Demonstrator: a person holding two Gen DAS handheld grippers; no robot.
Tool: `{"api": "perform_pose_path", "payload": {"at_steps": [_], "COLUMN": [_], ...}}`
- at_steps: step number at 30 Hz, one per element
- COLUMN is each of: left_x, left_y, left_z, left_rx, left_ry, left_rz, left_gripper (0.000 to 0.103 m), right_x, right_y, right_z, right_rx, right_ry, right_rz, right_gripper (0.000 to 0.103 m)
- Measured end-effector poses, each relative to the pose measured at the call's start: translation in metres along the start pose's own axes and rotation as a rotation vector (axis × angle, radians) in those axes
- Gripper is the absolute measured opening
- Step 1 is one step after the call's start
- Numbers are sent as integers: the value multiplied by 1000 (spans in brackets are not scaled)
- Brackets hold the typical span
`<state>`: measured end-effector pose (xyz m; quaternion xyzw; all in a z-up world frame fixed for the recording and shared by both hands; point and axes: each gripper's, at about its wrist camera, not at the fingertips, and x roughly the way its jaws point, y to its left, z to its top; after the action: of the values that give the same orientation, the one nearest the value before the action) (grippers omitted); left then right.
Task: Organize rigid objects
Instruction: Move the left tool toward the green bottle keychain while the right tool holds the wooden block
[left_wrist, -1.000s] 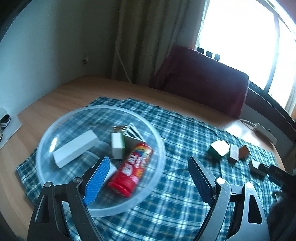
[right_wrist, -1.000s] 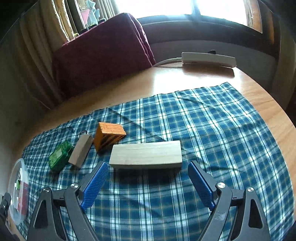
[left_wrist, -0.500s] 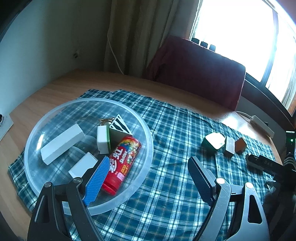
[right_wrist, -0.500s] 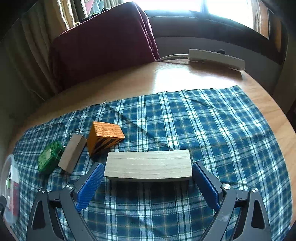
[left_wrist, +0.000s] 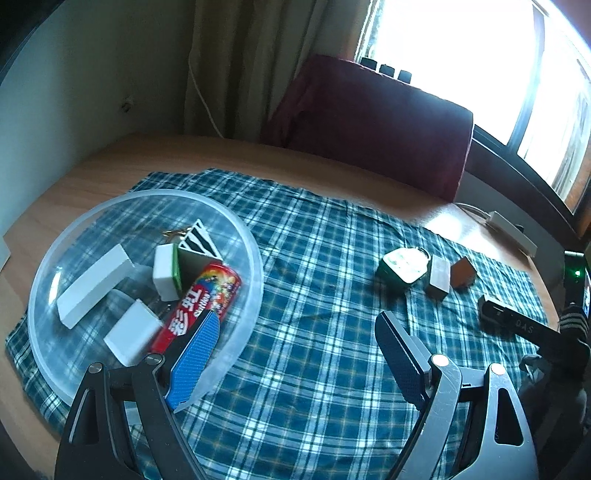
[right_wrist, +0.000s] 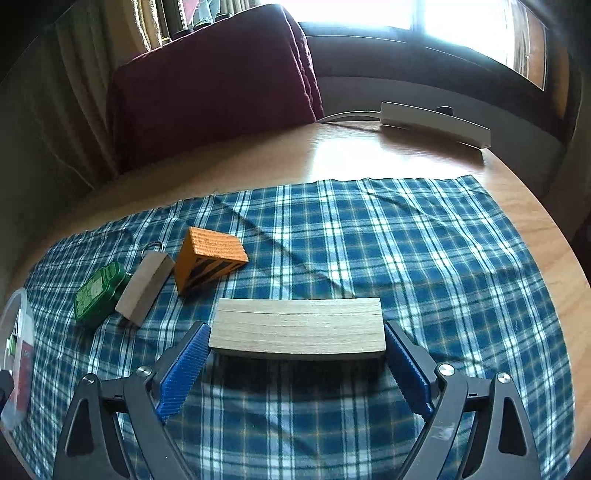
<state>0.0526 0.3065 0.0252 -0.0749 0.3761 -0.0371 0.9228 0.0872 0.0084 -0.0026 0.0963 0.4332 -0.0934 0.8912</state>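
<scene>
Near the desk's front edge, on the checked cloth (right_wrist: 406, 258), the pale wooden block (right_wrist: 297, 326) lies flat between the spread fingers of the right tool (right_wrist: 295, 363), each pad just beside one short end; contact unclear. Block looks rigid, light, unvarnished with visible grain, so an end-to-end grip should hold. Left tool (left_wrist: 295, 354) spread and empty beside the clear bowl (left_wrist: 255, 273).

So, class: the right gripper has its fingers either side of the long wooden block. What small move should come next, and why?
Probably close the right gripper on the long wooden block. Its fingers already flank the block's two ends, seemingly touching them, and it lies flat on the checked cloth, outside the clear bowl where other pieces are gathered.
</scene>
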Motion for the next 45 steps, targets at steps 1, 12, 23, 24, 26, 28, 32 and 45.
{"api": "perform_pose_path", "payload": {"at_steps": [1, 12, 23, 24, 26, 28, 32, 45], "left_x": [0, 15, 53, 58, 69, 79, 94, 125], "left_y": [-2, -42, -72, -74, -79, -84, -97, -79], "left_z": [0, 6, 20, 22, 25, 28, 30, 42], "left_rx": [5, 98, 187, 187, 188, 194, 221, 151], "left_ry": [4, 55, 115, 123, 140, 159, 178, 189], "left_rz": [-3, -35, -21, -17, -14, -12, -10, 52], "left_gripper": [87, 87, 87, 87, 87, 87, 87, 88], "right_x": [-2, -19, -30, -31, -31, -32, -33, -30], "right_y": [-2, -21, -31, -31, -29, -28, -29, -28], "right_z": [-1, -12, -19, -19, -19, -19, -18, -18], "right_rx": [2, 34, 42, 41, 42, 46, 55, 57], "right_ry": [-1, -3, -17, -17, -18, -19, -15, -8], "right_rz": [2, 38, 81, 83, 85, 87, 86, 84], "right_gripper": [94, 94, 94, 94, 94, 94, 94, 94]}}
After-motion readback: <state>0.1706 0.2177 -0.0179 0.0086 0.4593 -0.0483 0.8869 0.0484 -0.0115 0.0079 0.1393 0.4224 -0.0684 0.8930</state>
